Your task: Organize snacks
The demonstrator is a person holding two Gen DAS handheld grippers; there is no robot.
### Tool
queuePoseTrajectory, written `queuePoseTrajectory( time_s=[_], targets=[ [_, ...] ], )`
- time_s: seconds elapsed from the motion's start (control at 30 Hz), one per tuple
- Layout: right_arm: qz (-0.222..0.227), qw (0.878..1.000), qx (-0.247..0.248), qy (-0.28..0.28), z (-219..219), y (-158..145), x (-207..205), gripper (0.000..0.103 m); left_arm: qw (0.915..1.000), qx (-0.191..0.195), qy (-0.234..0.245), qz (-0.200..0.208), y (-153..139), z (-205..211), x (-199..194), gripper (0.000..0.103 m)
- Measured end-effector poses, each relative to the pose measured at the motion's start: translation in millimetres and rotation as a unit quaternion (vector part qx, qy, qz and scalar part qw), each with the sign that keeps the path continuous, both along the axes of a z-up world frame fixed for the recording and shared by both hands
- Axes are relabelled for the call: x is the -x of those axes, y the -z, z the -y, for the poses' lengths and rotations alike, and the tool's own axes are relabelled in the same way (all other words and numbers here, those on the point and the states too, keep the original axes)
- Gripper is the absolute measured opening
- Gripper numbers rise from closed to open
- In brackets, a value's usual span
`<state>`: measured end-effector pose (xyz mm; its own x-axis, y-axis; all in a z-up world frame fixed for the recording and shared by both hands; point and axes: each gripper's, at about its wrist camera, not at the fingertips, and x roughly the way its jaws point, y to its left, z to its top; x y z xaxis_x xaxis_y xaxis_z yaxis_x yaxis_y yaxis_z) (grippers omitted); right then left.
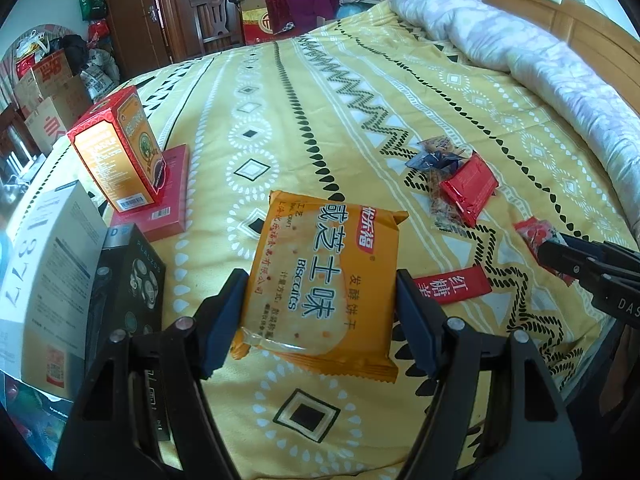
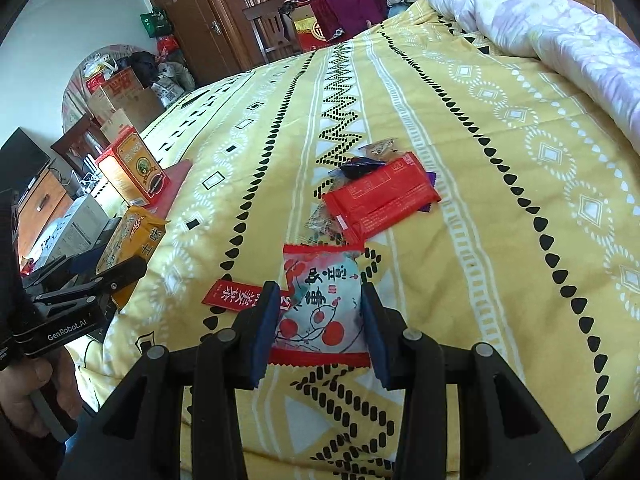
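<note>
My left gripper (image 1: 318,320) is shut on an orange biscuit packet (image 1: 324,280) and holds it over the yellow patterned bedspread (image 1: 320,112). It also shows in the right wrist view (image 2: 128,248). My right gripper (image 2: 320,332) is shut on a small white packet with red edges and red circles (image 2: 322,304). A red sachet with white characters (image 2: 234,294) lies just left of it. A red flat packet (image 2: 380,200) rests on a small pile of wrapped candies (image 2: 360,164) further ahead.
A red and orange box (image 1: 120,148) stands on a flat red box (image 1: 168,200) at the bed's left edge. A white box (image 1: 48,272) and a black box (image 1: 132,280) stand nearer. A rolled quilt (image 1: 540,52) lies along the right. Cartons and a chair stand beyond the bed.
</note>
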<state>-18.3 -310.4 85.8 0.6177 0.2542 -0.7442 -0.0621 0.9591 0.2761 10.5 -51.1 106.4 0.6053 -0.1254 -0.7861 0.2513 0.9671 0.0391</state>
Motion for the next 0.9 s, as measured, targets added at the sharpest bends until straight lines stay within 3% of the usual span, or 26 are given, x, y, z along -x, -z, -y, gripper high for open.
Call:
queuePoseTrajectory(
  time_s=[0.1,0.33,0.4,0.5,0.57,0.7,0.8,0.9],
  targets=[
    [0.001,1.000,0.000,-0.002,-1,-1,0,0.038,1.0000,0.001,0.000,0.000,-1,0,1,0.073],
    [-0.015,1.000,-0.007,0.005,5,11,0,0.038,0.9998,-0.001,-0.001,-0.018,9,-3,3,0.073],
    [-0.024,1.000,-0.008,0.006,11,16,2,0.050,0.9995,-0.002,-0.001,-0.030,16,-5,4,0.073],
    [-0.040,0.999,-0.006,0.002,17,26,5,0.053,0.9989,0.000,-0.003,-0.047,25,-4,6,0.073],
    [-0.048,0.999,-0.007,-0.014,16,31,6,0.065,0.9985,0.003,-0.001,-0.055,29,-4,7,0.073],
    [-0.066,0.995,0.035,-0.063,2,35,2,0.071,0.9978,0.004,0.003,-0.066,34,-2,8,0.073],
    [-0.096,0.995,-0.007,-0.039,9,45,-10,0.071,0.9975,0.006,-0.001,-0.070,36,0,9,0.073],
    [-0.107,0.993,0.007,-0.047,-4,59,-19,0.068,0.9976,0.002,0.004,-0.069,37,4,11,0.073]
  ],
)
